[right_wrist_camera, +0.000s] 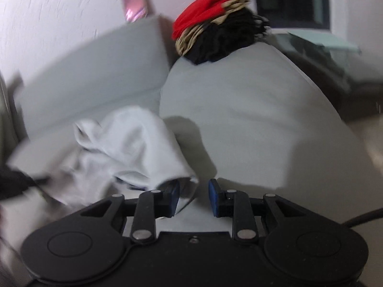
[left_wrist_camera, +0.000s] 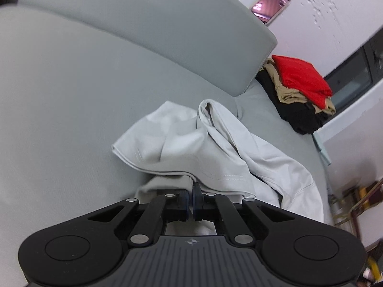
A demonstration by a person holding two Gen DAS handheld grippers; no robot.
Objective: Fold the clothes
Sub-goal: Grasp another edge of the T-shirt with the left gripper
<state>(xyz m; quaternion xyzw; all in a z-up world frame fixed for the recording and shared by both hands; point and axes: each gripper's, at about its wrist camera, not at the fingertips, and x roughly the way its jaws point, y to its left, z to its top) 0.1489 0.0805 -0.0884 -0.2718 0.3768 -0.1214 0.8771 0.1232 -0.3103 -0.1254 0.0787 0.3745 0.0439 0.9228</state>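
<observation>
Three garments are sitting folded in a stack (left_wrist_camera: 301, 88) at the far end of the grey sofa (left_wrist_camera: 71, 119): a red one (left_wrist_camera: 299, 76) on top, a tan one (left_wrist_camera: 284, 91) under it, and a black one (left_wrist_camera: 294, 114) at the bottom. That pile is looking finished, as far as its squared edges are telling. One pale grey garment (left_wrist_camera: 191, 148) is lying rumpled on the seat cushion, well apart from the stack, with its hem curling up and a sleeve or side panel bunching over the middle, so the folding of this piece is looking unfinished.

The left tool (left_wrist_camera: 192, 199) is sitting with its pads nearly together, pinching what appears to be the near edge of the pale grey garment, whose hem is passing right at the fingertips. The right tool (right_wrist_camera: 194, 197) is standing moderately wide and holding nothing; a corner of the same garment (right_wrist_camera: 134, 148) is lying just beside its left finger, touching or nearly so. The right wrist view is blurring, so finer detail there is beyond telling.

No basket, bin or drawer is showing in either view; the sofa itself is carrying both the stack and the loose piece. A phone (left_wrist_camera: 271, 3) is leaning against the wall above the backrest.
</observation>
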